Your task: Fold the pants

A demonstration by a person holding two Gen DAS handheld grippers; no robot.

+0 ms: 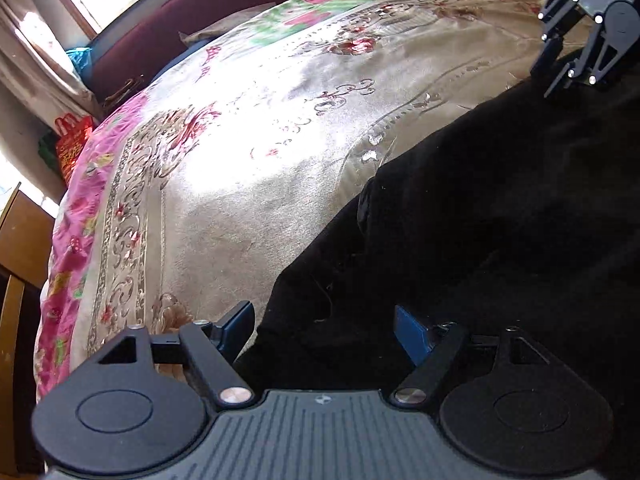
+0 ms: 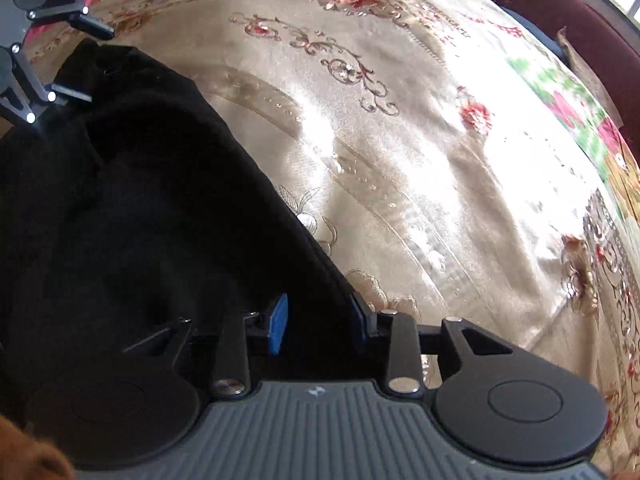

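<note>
While the left gripper holds its blue pads apart over one edge of the black pants, the right gripper stands likewise spread over the opposite edge, neither clamped on cloth. Both tools face each other across the garment. The pants lie flat on the embroidered floral bedspread, whose pink border runs beside a maroon headboard.

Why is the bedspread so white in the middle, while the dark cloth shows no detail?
Left wrist view: sunlight blows out the satin bedspread; the black pants are underexposed. Right wrist view: the same glare and crushed blacks, plus fisheye bending at the edges.
</note>
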